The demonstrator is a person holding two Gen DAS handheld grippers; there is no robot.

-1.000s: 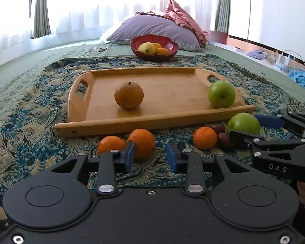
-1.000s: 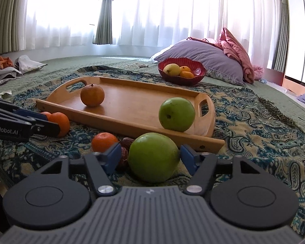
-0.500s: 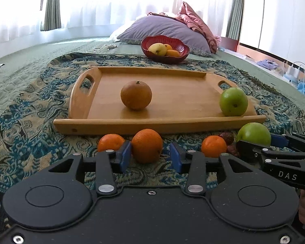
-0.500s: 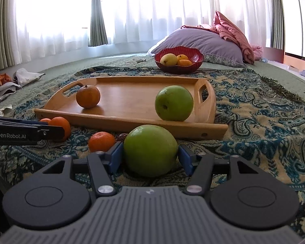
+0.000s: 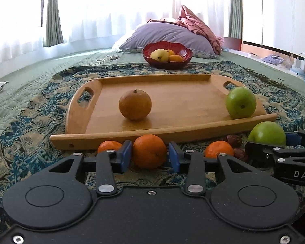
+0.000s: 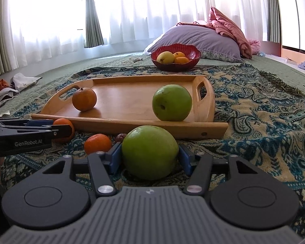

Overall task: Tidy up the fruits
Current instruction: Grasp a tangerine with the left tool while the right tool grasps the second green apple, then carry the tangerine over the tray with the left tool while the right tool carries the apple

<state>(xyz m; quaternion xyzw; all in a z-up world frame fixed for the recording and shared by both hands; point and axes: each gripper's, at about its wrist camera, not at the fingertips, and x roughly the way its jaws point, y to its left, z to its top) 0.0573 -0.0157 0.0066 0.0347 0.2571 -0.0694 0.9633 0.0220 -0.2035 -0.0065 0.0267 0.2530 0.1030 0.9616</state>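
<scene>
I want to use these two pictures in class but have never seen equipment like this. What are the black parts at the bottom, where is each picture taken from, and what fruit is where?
There is no robot. A person holds a two-fingered claw in each hand, and each claw carries a camera looking along its fingers.

In the left-hand view, the left claw has its blue pads either side of an orange on the patterned blanket. In the right-hand view, the right claw brackets a green apple the same way. Whether either grip is tight I cannot tell.

The wooden tray holds a brownish orange and another green apple. Two smaller oranges lie in front of it. A red bowl of fruit sits behind.
</scene>
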